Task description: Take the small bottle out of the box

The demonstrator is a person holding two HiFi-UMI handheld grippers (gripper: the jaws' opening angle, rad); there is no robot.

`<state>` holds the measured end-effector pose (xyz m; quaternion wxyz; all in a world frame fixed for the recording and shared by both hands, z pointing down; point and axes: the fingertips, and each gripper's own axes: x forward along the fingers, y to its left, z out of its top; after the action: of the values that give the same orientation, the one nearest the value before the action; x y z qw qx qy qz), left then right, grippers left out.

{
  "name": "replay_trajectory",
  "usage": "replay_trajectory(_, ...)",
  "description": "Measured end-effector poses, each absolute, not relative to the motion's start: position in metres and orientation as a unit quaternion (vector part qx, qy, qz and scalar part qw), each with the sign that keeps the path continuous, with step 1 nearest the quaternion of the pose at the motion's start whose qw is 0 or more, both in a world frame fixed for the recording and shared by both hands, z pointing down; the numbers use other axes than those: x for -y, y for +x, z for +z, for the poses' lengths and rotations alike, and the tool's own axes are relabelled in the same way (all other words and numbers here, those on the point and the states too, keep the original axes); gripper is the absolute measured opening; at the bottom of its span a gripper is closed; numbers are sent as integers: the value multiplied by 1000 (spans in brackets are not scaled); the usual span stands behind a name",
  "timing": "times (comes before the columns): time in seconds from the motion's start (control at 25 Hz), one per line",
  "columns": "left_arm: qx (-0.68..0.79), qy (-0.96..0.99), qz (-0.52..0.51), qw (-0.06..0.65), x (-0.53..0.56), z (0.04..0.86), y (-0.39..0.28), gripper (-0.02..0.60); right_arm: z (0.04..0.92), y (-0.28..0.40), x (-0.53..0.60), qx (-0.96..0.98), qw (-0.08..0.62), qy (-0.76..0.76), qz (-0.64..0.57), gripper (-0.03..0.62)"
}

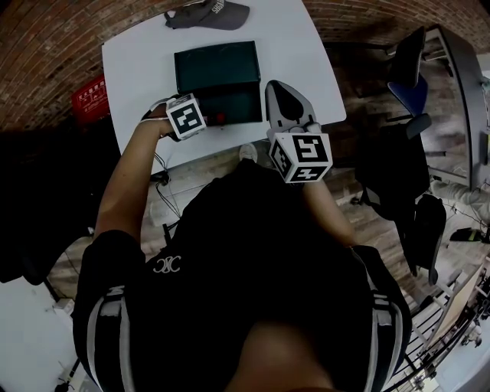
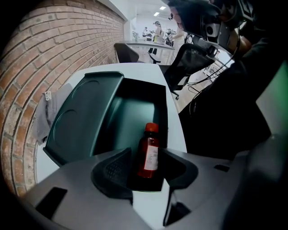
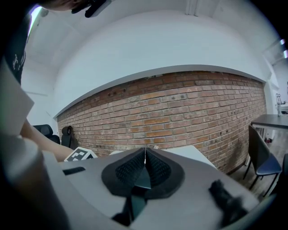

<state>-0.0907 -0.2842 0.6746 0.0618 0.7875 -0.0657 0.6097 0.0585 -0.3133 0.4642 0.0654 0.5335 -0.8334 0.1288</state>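
A small red-brown bottle (image 2: 149,152) with a red cap and a white label stands upright in the dark green box (image 2: 135,112), near its front wall. My left gripper (image 2: 148,169) points steeply down into the box. Its jaws are open on either side of the bottle, and the pads do not press on it. From the head view I see the box (image 1: 230,99) with its lid folded back, the bottle's red cap (image 1: 220,119), and the left gripper's marker cube (image 1: 186,116) over the box's near left corner. My right gripper (image 1: 282,90) is shut and empty beside the box's right side.
The box sits on a white table (image 1: 138,69) with a grey cap (image 1: 208,14) at its far edge. A red crate (image 1: 90,96) stands on the floor to the left, dark office chairs (image 1: 406,73) to the right. A brick wall (image 3: 180,112) faces the right gripper.
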Motion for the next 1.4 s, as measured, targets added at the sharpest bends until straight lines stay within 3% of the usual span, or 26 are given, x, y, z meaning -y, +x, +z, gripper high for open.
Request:
replay_trajectory(0.4, -1, 737, 673, 70, 276, 684, -92, 190, 470, 68, 319, 829, 71, 538, 135, 31)
replay_trajectory(0.6, -37, 725, 678, 115, 265, 691, -88, 190, 470, 68, 319, 829, 71, 538, 133, 31)
replay_trajectory(1.4, 44, 730, 662, 166, 282, 717, -69, 212, 470, 80, 315, 823, 70, 547, 139, 31)
